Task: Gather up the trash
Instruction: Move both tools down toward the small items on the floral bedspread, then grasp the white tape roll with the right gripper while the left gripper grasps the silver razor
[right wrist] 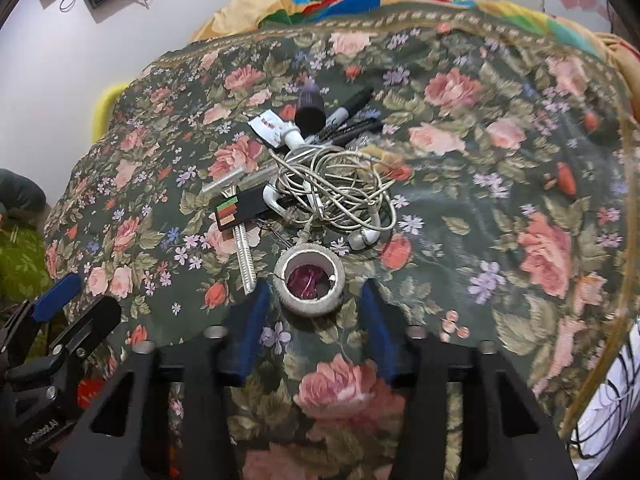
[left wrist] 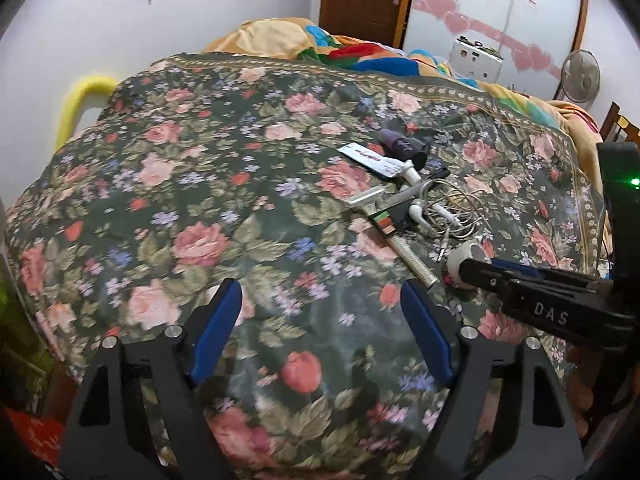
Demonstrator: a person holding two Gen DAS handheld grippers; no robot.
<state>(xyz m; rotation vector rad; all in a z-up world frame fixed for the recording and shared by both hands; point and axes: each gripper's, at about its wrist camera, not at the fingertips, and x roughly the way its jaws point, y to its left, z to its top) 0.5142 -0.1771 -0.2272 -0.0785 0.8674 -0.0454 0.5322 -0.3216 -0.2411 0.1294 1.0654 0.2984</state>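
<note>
Both grippers stand with jaws spread and nothing between them. Left gripper hovers over bare floral bedspread, near edge of the bed, well left of the clutter. Right gripper sits low over the same cloth, its blue fingers flanking the near side of a tape roll; whether they touch it, cannot tell.

Tape roll: whitish, worn, lying flat, something dark red inside its core. It is the nearest item of a small pile, right of centre on the bedspread.

Just beyond it, a tangle of white earphones, one bud lying beside the roll. Left of the tangle: a small dark box with coloured stripes, resting across a metal razor whose handle points toward the near side. Farther back: a white tube, a dark purple bottle, black markers, all touching or overlapping.

Far side: rumpled multicoloured blanket. From the left wrist view, the right gripper enters at the right edge, its tip over the roll.
</note>
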